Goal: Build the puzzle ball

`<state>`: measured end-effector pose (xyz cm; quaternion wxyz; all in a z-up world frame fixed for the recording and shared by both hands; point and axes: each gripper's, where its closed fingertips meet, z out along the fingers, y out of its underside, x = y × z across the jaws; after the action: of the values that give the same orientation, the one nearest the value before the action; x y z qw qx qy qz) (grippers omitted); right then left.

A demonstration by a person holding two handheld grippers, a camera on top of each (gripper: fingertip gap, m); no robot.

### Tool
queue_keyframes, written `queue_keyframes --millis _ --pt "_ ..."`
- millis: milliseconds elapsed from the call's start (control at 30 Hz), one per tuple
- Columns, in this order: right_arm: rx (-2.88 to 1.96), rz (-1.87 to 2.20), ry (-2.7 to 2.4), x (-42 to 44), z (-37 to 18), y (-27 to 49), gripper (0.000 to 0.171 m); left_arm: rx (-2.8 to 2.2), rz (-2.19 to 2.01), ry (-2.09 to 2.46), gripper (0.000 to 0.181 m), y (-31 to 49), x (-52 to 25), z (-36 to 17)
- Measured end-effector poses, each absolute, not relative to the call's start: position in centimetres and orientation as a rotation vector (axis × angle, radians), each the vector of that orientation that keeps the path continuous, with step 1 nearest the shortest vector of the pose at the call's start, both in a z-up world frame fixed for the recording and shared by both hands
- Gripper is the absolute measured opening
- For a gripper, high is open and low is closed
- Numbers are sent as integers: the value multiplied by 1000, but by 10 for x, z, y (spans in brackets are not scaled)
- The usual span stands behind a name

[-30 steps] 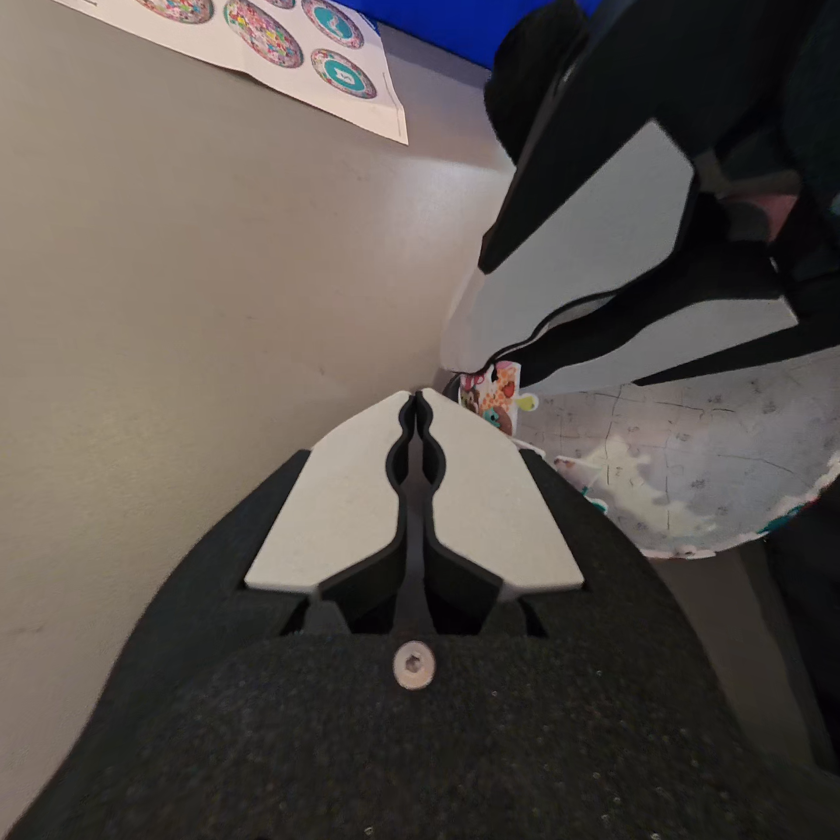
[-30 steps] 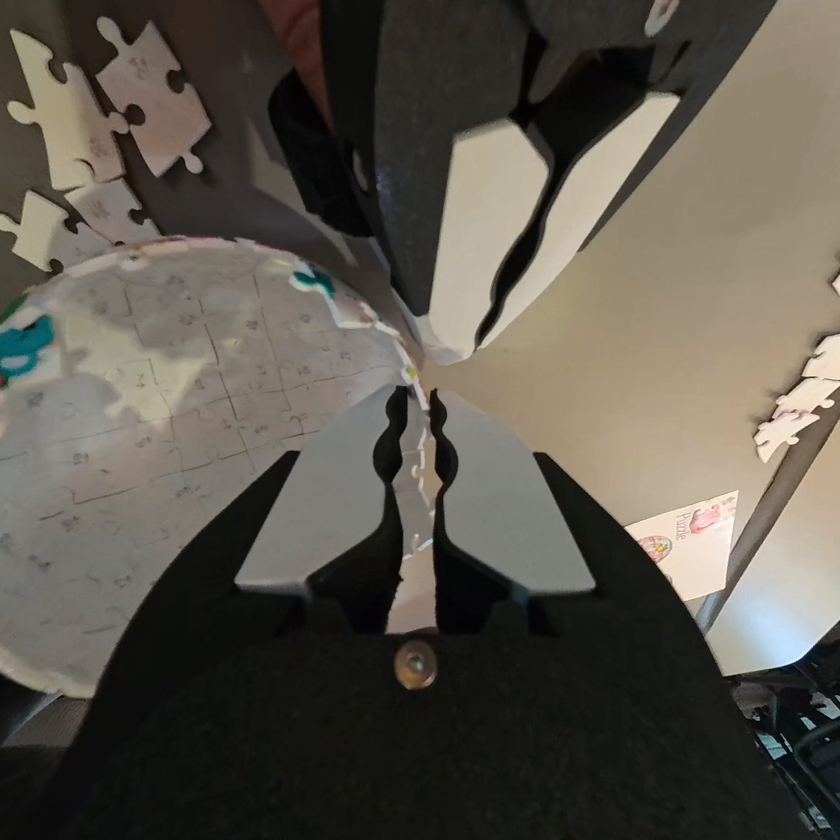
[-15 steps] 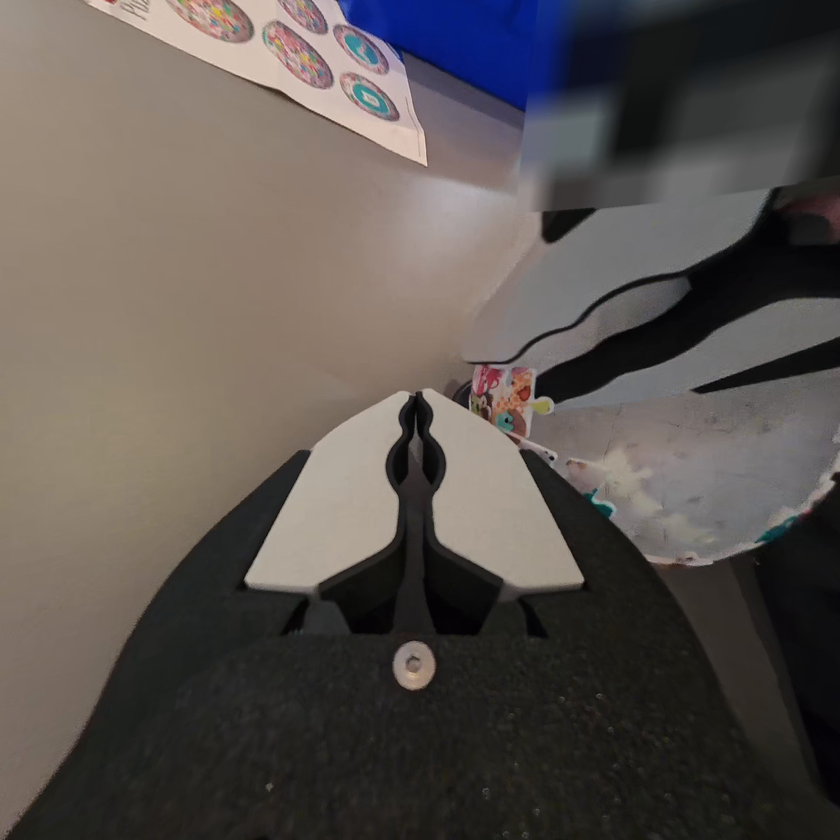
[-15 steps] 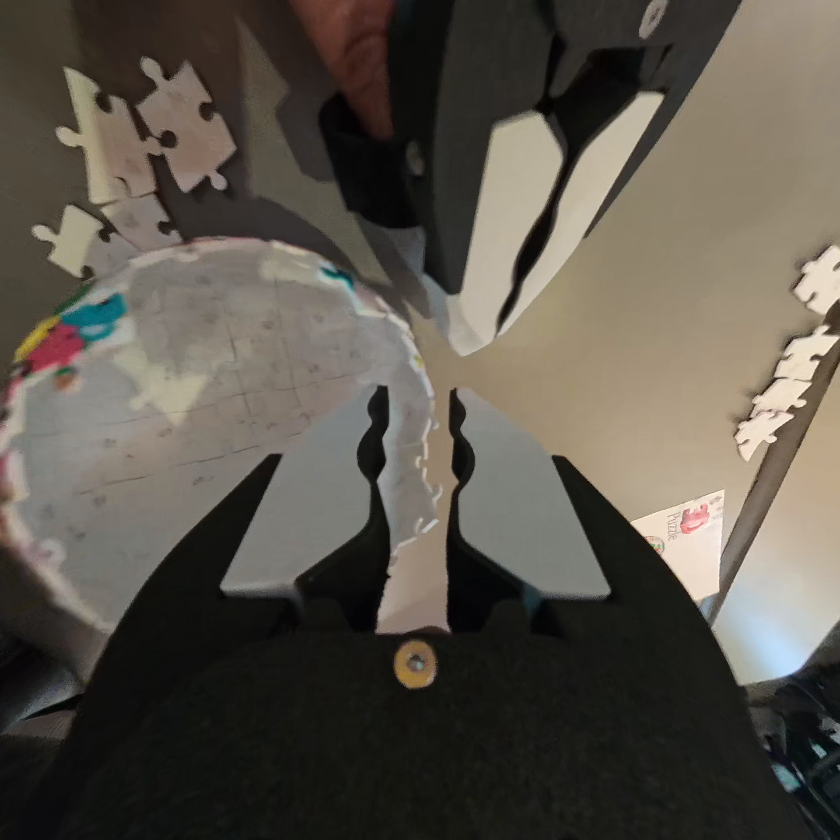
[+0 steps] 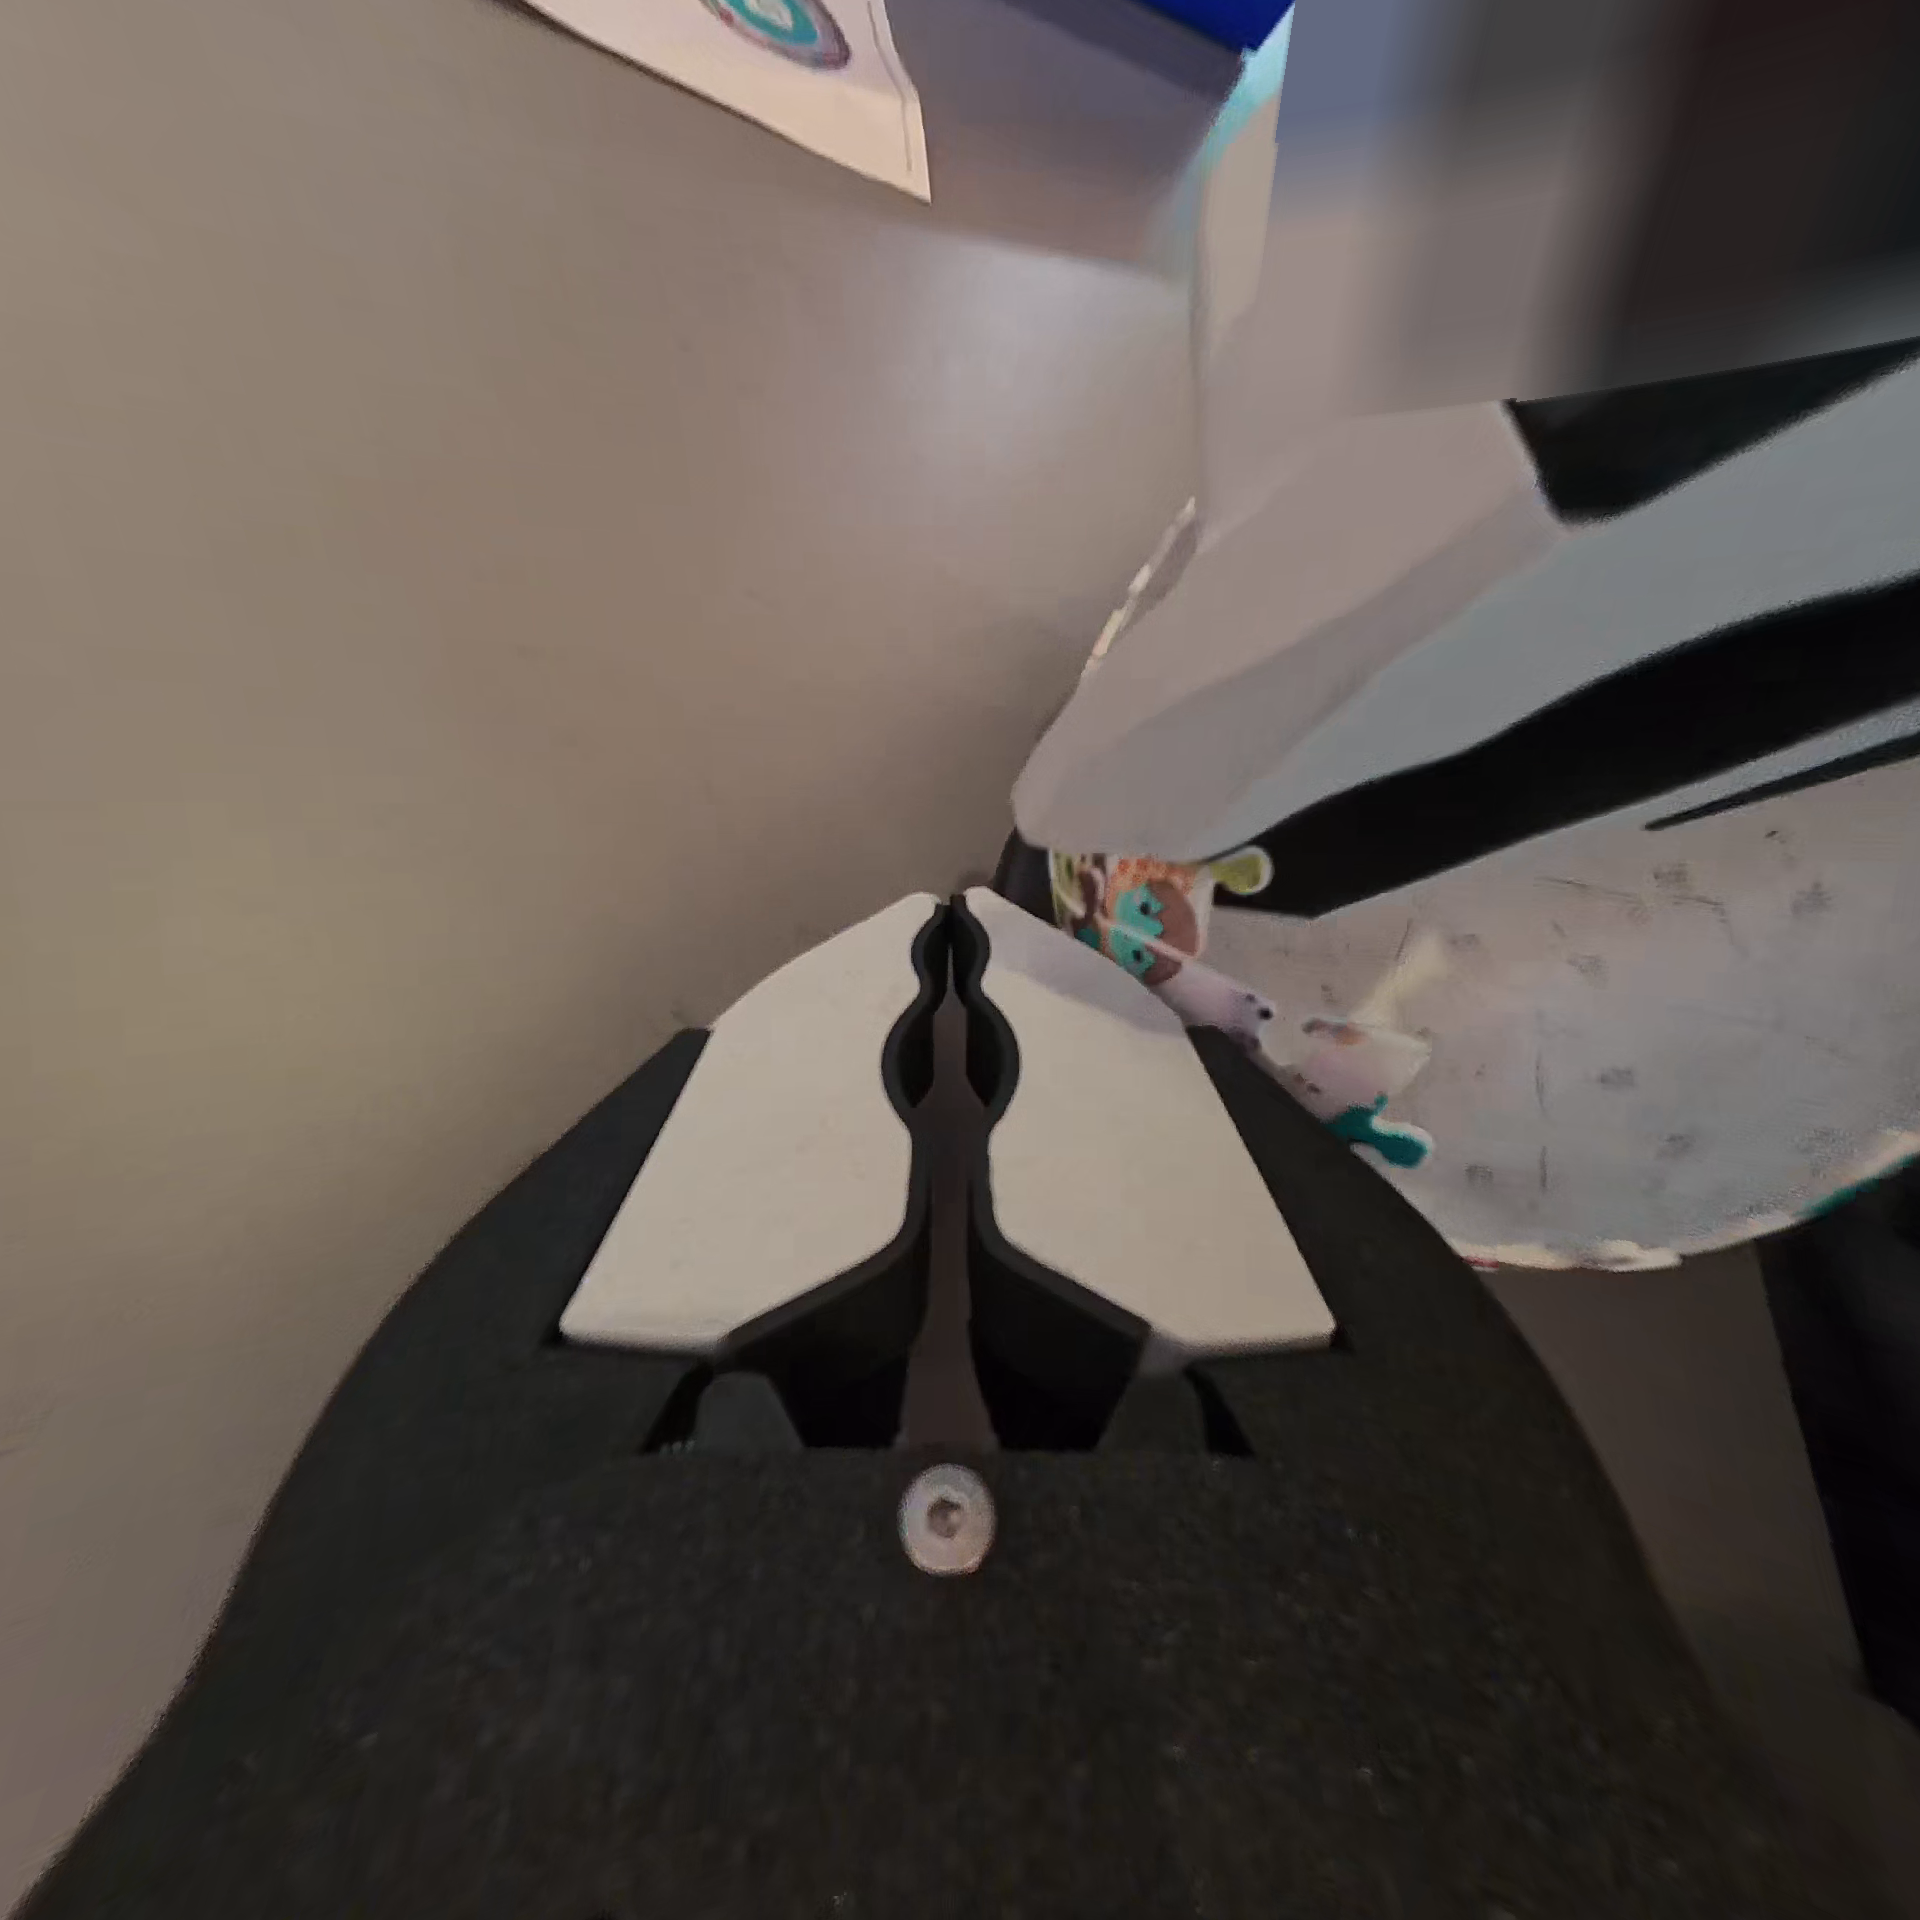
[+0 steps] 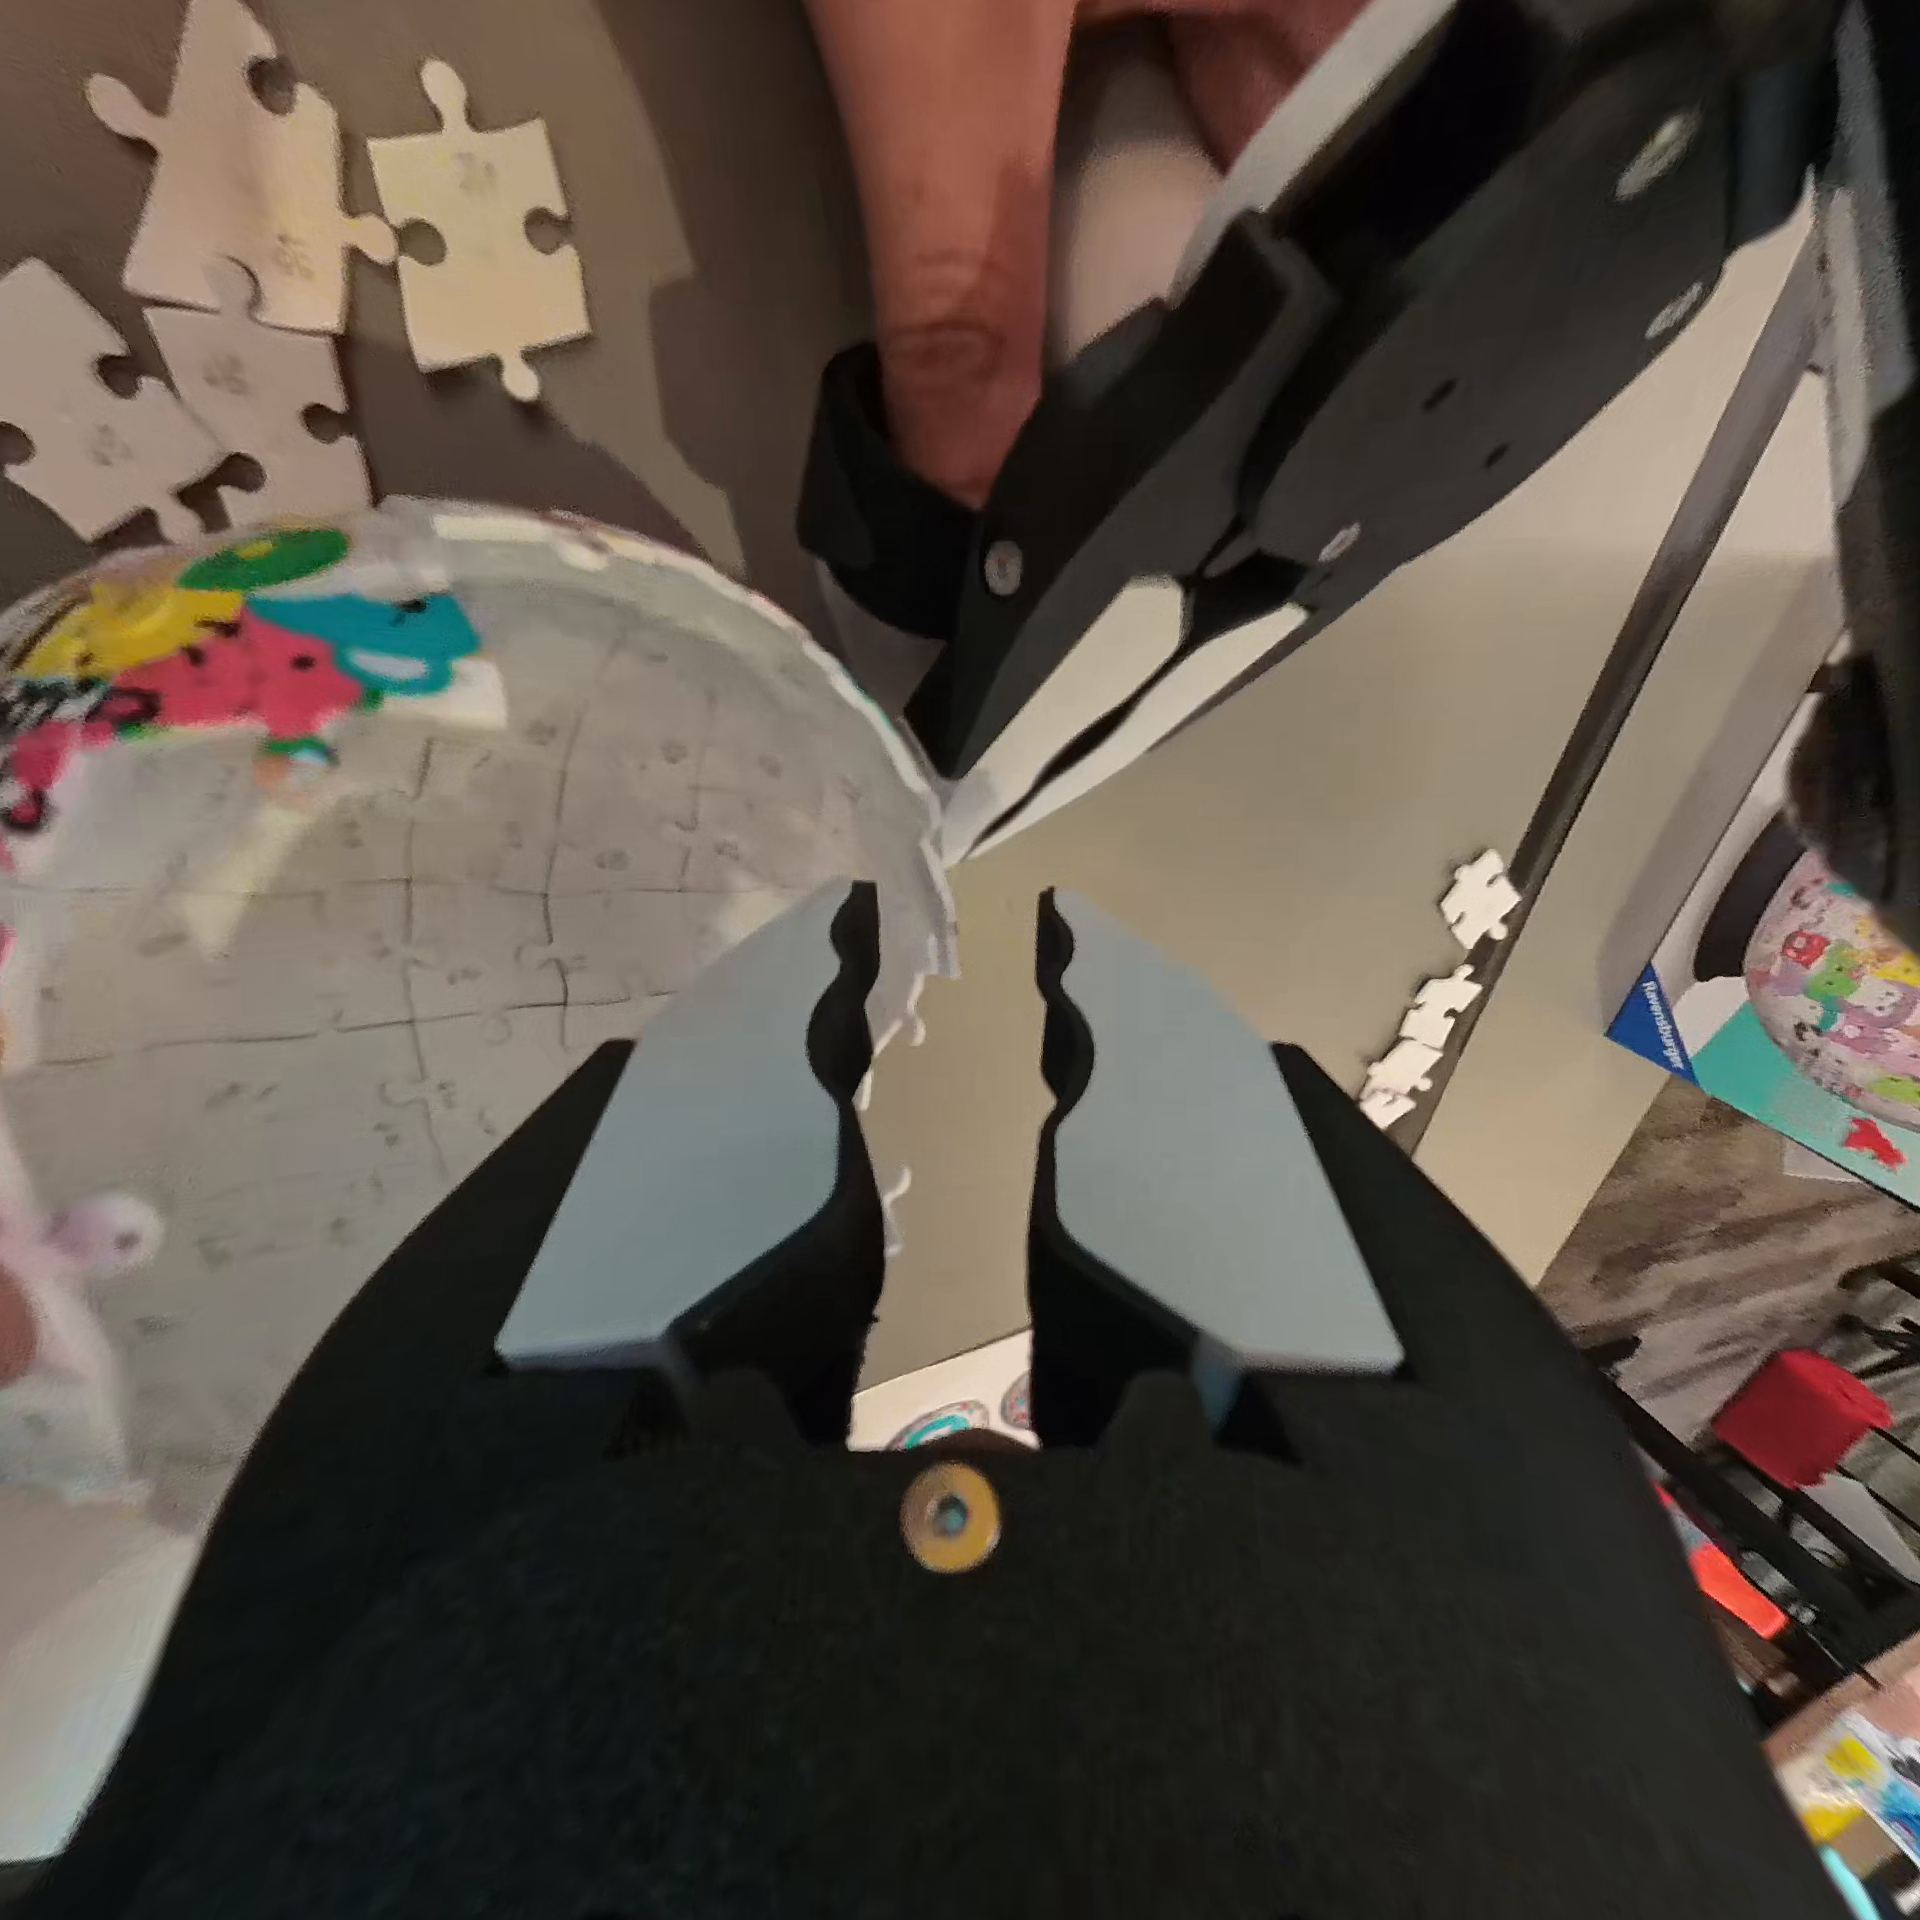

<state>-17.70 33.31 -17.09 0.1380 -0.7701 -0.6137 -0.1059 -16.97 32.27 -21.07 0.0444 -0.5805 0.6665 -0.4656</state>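
The puzzle ball is a half-built white shell point(image 6: 416, 935) with a coloured patch at its top; it also shows in the left wrist view point(image 5: 1610, 1039). My right gripper point(image 6: 956, 904) is open, and the shell's jagged rim point(image 6: 925, 935) lies in the gap beside its left finger. My left gripper point(image 5: 951, 909) is shut with nothing visible between its jaws. Just right of its tip is a coloured rim piece point(image 5: 1127, 914). In the right wrist view the left gripper point(image 6: 956, 821) meets the rim from above. A right-gripper finger point(image 5: 1299, 675) hangs over the shell.
Loose white pieces point(image 6: 468, 239) lie face down on the dark surface beyond the shell. More pieces point(image 6: 1439, 1008) lie by the table's right edge. A printed sheet point(image 5: 831, 94) lies at the far end. A person's hand point(image 6: 956, 260) holds the left gripper. The puzzle box point(image 6: 1818, 1029) sits off the table to the right. The gap from one gripper's tips to the other's is roughly 4 centimeters.
My right gripper has opened from nearly shut around the shell's rim. The shell has turned, so its coloured patch now shows. The left gripper has stayed shut.
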Motion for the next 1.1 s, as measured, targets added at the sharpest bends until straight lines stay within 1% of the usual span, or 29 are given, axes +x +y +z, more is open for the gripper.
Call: queue_keyframes --millis 67,333,567,633,733,833,1100 --pt "-2224 -339 -1783 -177 -175 333 31 -1775 -1419 2060 0 321 -170 -212" --pt "-2227 -358 -1765 -175 -179 336 31 -1799 -1503 2053 0 320 -171 -209" --pt "-2231 -359 -1758 -176 -178 338 36 -1775 -1472 2068 0 319 -170 -210" --pt "-2243 -353 -1743 -176 -177 339 40 -1760 -1440 2081 0 318 -170 -212" --pt "-2260 -343 -1731 -177 -178 338 40 -1758 -1433 2088 0 317 -170 -212" --pt "-2228 -366 -1756 -176 -177 335 34 -1757 -1446 2084 0 318 -170 -211" --pt "-2212 -350 -1730 -178 -172 335 35 -1740 -1489 2063 0 318 -170 -207"
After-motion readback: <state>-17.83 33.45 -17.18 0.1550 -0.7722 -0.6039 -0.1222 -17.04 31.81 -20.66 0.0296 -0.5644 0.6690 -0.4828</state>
